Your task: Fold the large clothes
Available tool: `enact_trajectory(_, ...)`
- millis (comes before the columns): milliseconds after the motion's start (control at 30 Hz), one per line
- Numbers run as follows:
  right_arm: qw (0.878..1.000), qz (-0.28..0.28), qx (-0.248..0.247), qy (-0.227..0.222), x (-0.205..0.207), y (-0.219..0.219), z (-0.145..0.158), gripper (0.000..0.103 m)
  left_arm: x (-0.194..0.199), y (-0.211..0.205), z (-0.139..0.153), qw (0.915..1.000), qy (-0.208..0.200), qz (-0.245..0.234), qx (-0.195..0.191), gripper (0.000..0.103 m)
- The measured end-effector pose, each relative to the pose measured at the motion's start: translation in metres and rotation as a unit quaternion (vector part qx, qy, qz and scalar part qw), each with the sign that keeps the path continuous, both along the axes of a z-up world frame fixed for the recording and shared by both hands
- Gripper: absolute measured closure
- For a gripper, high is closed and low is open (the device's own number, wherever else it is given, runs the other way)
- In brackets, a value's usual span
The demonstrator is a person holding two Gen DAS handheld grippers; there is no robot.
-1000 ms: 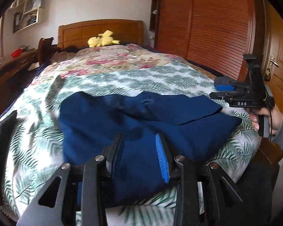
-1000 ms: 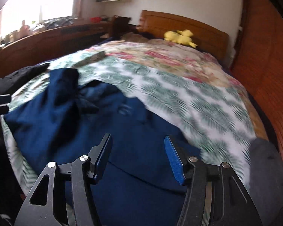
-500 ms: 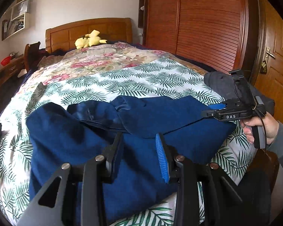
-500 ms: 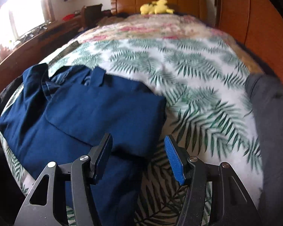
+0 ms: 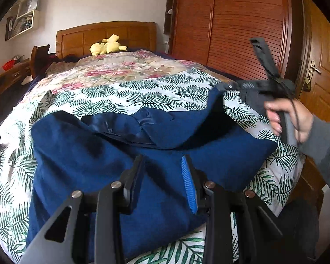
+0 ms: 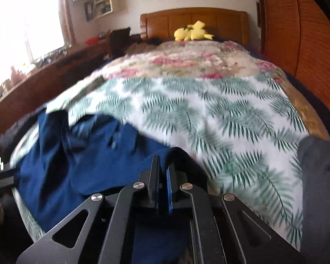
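A dark blue garment [image 5: 77, 165] lies spread across the near end of the bed, its collar area bunched in the middle. My left gripper [image 5: 162, 176] hovers low over its near part, jaws a little apart, with cloth showing behind the gap and nothing pinched. My right gripper [image 6: 162, 162] has its jaws closing tight on the garment's [image 6: 77, 165] right corner, pads pressed on the cloth. In the left wrist view the right gripper [image 5: 223, 86] holds that corner lifted off the bedspread, with a hand [image 5: 286, 118] on its grip.
The leaf-print bedspread [image 5: 143, 96] covers the bed. A grey garment [image 6: 319, 187] lies at the right edge. A yellow plush toy [image 5: 107, 46] rests by the headboard. A wooden wardrobe [image 5: 231, 33] and a door [image 5: 323, 77] stand on the right, and a desk [image 6: 55, 74] stands on the left.
My right gripper went from open to shut on the garment's right corner and lifted it. The left gripper shifted a little over the cloth, jaws unchanged.
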State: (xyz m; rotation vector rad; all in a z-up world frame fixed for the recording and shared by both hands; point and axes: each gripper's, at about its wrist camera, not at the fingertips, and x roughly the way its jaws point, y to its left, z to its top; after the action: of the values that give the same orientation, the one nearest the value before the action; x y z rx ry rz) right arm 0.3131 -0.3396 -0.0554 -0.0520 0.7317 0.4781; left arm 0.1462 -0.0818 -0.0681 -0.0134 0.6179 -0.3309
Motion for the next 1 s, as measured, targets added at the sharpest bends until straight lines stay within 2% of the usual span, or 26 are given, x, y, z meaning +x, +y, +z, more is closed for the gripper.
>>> enact_trajectory(167, 0.999, -0.044, 0.013, -0.002, 0.045, 0.009, 0.005, 0.101, -0.001, 0.01, -0.001, 1.0, 0.003, 0.002, -0.004, 0.07)
enact_trajectory(367, 0.992, -0.129, -0.001, 0.004, 0.088, -0.001, -0.003, 0.101, -0.008, 0.016, 0.001, 1.0, 0.001, -0.003, -0.008, 0.07)
enact_trajectory(600, 0.98, -0.195, -0.027, 0.01, 0.106, -0.016, -0.013, 0.1, -0.016, 0.025, 0.002, 0.9999, -0.001, -0.007, -0.01, 0.07)
enact_trajectory(667, 0.977, -0.208, -0.047, 0.003, 0.106, -0.015, -0.012, 0.084, -0.017, 0.027, 0.003, 0.9999, -0.001, -0.006, -0.011, 0.07)
enact_trajectory(700, 0.976, -0.21, -0.053, 0.002, 0.106, -0.016, -0.012, 0.07, -0.017, 0.027, 0.003, 0.9999, 0.0, -0.006, -0.011, 0.07)
enact_trajectory(767, 0.979, -0.196, -0.051, 0.005, 0.103, -0.015, -0.011, 0.057, -0.018, 0.029, 0.003, 0.9999, -0.001, -0.004, -0.012, 0.07)
enact_trajectory(900, 0.985, -0.156, -0.073, 0.004, 0.091, -0.007, -0.015, 0.055, -0.019, 0.032, 0.003, 0.9999, 0.0, 0.001, -0.013, 0.07)
enact_trajectory(1000, 0.987, -0.141, -0.077, 0.028, 0.089, -0.006, -0.027, 0.055, -0.018, 0.032, 0.003, 0.9999, 0.002, 0.003, -0.014, 0.07)
